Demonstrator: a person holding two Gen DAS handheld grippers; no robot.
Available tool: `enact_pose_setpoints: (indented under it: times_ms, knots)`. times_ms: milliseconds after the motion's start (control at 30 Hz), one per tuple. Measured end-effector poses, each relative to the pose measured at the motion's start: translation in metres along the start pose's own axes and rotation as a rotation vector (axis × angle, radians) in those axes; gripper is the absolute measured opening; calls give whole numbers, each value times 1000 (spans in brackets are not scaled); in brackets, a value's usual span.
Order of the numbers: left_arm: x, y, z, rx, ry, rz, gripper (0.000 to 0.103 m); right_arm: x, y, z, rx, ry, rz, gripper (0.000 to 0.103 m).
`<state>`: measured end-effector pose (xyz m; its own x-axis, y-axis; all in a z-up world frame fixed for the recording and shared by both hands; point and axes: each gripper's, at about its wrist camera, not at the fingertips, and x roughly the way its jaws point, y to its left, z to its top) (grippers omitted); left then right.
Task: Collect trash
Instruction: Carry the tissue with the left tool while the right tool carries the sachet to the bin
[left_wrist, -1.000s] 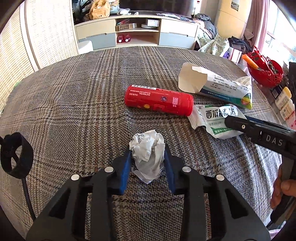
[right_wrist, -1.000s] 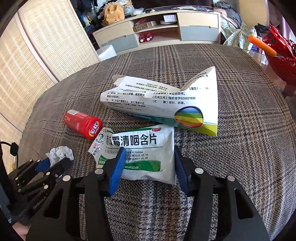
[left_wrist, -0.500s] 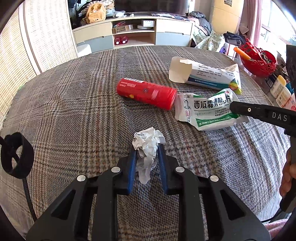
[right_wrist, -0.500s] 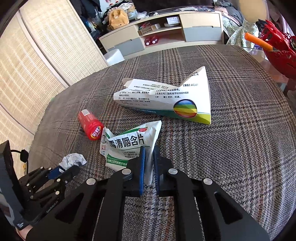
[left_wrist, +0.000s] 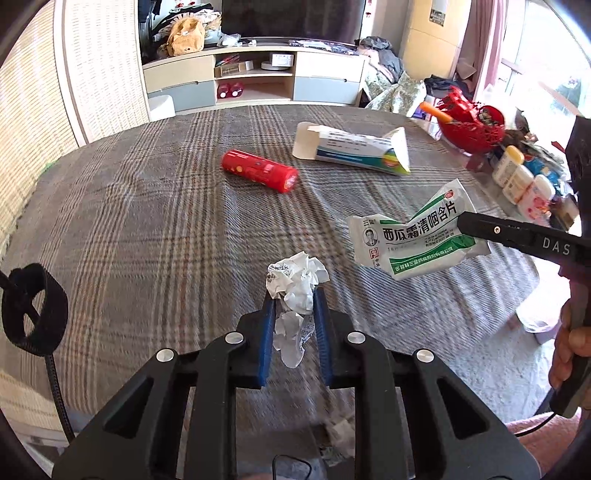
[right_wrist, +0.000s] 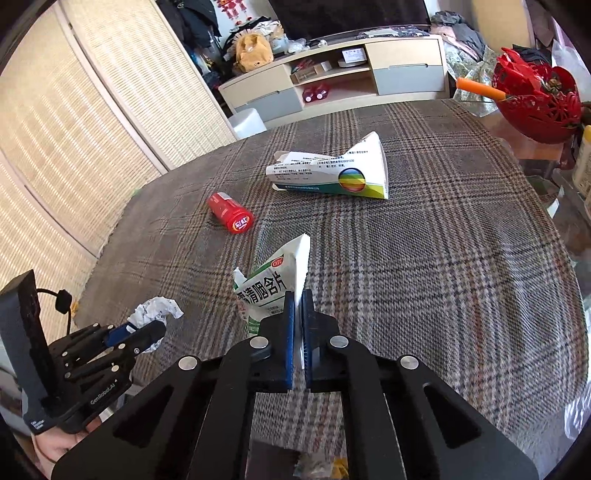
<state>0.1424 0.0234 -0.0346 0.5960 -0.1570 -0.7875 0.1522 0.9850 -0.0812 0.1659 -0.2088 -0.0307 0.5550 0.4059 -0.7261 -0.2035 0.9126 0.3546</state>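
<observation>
My left gripper (left_wrist: 294, 299) is shut on a crumpled white paper ball (left_wrist: 297, 282) and holds it above the plaid tablecloth's near edge. It shows in the right wrist view too (right_wrist: 155, 312). My right gripper (right_wrist: 298, 297) is shut on a white and green lozenge pouch (right_wrist: 273, 284), lifted off the cloth; the pouch also shows in the left wrist view (left_wrist: 413, 236). A red tube (left_wrist: 260, 170) and an opened white medicine box (left_wrist: 354, 149) lie on the cloth further back.
The plaid-covered table (left_wrist: 147, 221) fills both views. A red basket (left_wrist: 471, 125) and several small bottles (left_wrist: 517, 177) stand off its right edge. A TV cabinet (left_wrist: 255, 79) stands behind. Scraps of trash (left_wrist: 340, 435) show below the grippers.
Both grippers have closed on their items, lifted them off the cloth and pulled back toward the table's near edge. The red tube and the box stay in place.
</observation>
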Motion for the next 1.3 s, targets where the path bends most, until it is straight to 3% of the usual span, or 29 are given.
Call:
enact_pose_setpoints:
  times_ms: [333,567,1000,1300]
  knots:
    - [-60,-45,-55,24,-27,-61,19,-67,-5,-61,-35,-1,-31,6]
    - [-72,-67,-98,21,-4,-103,19,-88,-21,-108,-42,22,-63,6]
    - [-27,-80,-167,-1,136,-163,19,-42,-38,-177,-19,150,-91,6]
    - [20,-80,-201,-28,243,-177,19,1,-37,-197,-36,205,-132,6]
